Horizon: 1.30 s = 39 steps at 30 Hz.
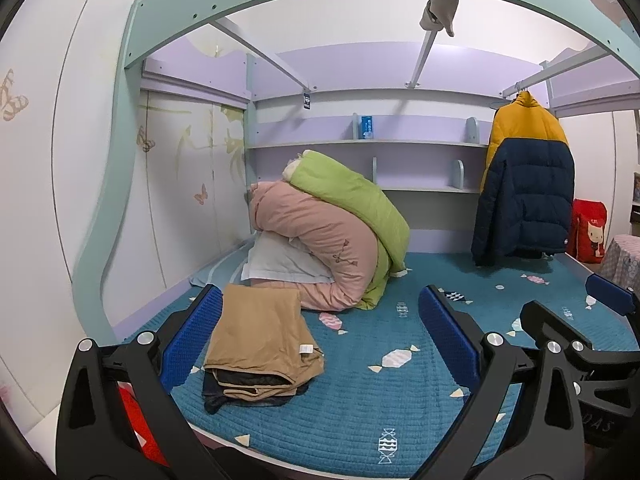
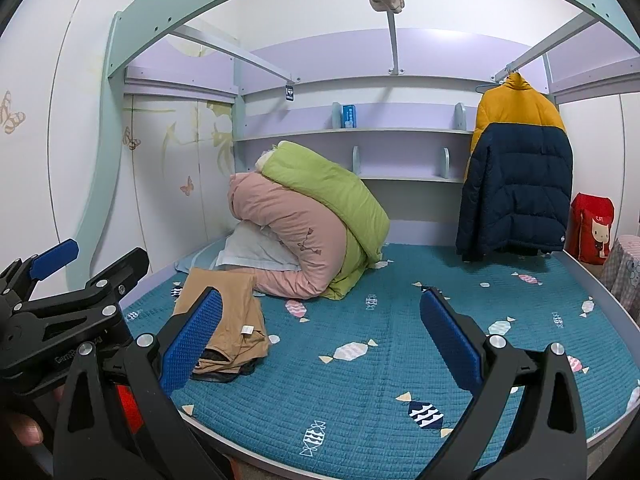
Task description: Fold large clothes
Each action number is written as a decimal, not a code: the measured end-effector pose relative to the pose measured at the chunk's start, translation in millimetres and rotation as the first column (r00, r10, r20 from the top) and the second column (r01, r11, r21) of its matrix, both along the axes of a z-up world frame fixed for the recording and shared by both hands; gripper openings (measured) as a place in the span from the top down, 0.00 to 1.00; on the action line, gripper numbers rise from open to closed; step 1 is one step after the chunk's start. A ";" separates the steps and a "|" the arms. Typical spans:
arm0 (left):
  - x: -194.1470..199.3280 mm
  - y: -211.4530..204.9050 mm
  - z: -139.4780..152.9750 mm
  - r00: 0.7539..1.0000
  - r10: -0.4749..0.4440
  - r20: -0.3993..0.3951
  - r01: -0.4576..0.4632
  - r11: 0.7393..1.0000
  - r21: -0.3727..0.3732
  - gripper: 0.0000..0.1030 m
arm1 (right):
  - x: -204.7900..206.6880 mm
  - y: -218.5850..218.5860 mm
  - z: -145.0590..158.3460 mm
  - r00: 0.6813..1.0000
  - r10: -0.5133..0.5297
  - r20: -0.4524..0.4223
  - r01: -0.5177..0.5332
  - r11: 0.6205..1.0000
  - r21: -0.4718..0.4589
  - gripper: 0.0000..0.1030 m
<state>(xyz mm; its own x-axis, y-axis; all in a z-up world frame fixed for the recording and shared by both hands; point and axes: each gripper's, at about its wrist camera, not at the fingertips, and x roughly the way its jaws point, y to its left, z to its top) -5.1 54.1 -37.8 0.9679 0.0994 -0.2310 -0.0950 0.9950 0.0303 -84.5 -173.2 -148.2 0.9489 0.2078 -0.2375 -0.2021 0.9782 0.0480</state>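
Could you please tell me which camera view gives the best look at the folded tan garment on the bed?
The left wrist view shows the folded tan garment best: it lies unobstructed, with its stacked layers and white tag visible. In the right wrist view, the right hand-held gripper has one blue finger covering part of the garment.

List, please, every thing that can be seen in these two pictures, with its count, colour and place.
folded clothes: one stack, tan on top and dark below, left front of bed
bed cover: one, teal with candy print
quilts: two, pink and green, rolled at back left
pillow: one, pale, under the quilts
jacket: one, yellow and navy, hanging at right
red bag: one, far right
shelves: lilac, back wall
left claw: open, empty
right claw: open, empty
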 end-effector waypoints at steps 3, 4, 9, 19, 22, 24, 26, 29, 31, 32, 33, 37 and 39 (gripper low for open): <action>0.3 -0.1 0.4 1.000 -0.004 0.002 0.004 1.000 -0.003 0.05 | -0.1 -0.6 0.4 1.000 0.001 0.001 -0.001 1.000 0.002 0.07; -0.3 -0.3 0.5 1.000 -0.002 0.002 0.002 1.000 -0.002 0.05 | 0.5 -0.8 0.2 1.000 0.001 -0.001 -0.001 1.000 0.002 0.07; -1.7 -2.2 0.5 1.000 0.000 0.012 0.000 1.000 0.006 0.05 | 0.1 -0.9 0.4 1.000 0.000 0.000 0.000 1.000 0.003 0.07; -3.4 -4.1 0.7 1.000 0.001 0.020 -0.001 1.000 0.010 0.05 | -3.4 -0.5 1.9 1.000 -0.004 0.000 0.004 1.000 0.009 0.07; -3.6 -5.2 -0.3 1.000 0.001 0.017 -0.001 1.000 0.010 0.05 | -3.8 -0.2 1.7 1.000 -0.004 0.001 0.004 1.000 0.009 0.07; -3.7 -5.0 -0.1 1.000 0.002 0.019 -0.002 1.000 0.011 0.05 | -3.5 -0.2 2.1 1.000 -0.001 -0.002 0.001 1.000 0.010 0.07; -3.6 -5.0 -0.2 1.000 0.002 0.018 -0.002 1.000 0.010 0.05 | -4.3 0.9 2.5 1.000 -0.005 -0.002 0.005 1.000 0.008 0.07; -4.7 -5.4 -0.8 1.000 0.000 0.016 0.000 1.000 0.008 0.05 | -3.7 1.2 2.6 1.000 -0.005 -0.003 0.005 1.000 0.010 0.07; -5.3 -5.9 -1.1 1.000 -0.001 0.016 0.001 1.000 0.007 0.05 | -4.2 1.2 2.4 1.000 -0.005 -0.001 0.005 1.000 0.010 0.07; -5.0 -5.7 -1.0 1.000 0.001 0.016 -0.001 1.000 0.008 0.05 | -4.0 1.4 2.7 1.000 -0.004 -0.002 0.004 1.000 0.010 0.07; -4.9 -5.9 -1.1 1.000 0.000 0.016 0.000 1.000 0.008 0.05 | -4.0 1.5 2.5 1.000 -0.005 -0.003 0.005 1.000 0.009 0.07; -5.3 -5.7 -1.6 1.000 0.000 0.013 0.000 1.000 0.006 0.05 | -4.1 2.5 2.4 1.000 -0.006 -0.004 0.006 1.000 0.008 0.07; -5.6 -5.7 -1.7 1.000 0.000 0.013 0.000 1.000 0.007 0.05 | -4.4 2.7 2.5 1.000 -0.007 -0.003 0.007 1.000 0.008 0.07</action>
<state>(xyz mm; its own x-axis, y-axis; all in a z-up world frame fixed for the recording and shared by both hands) -10.6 48.4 -39.5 0.9708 0.1013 -0.2173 -0.0959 0.9948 0.0355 -89.0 -170.5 -145.7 0.9496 0.2034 -0.2383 -0.1955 0.9791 0.0568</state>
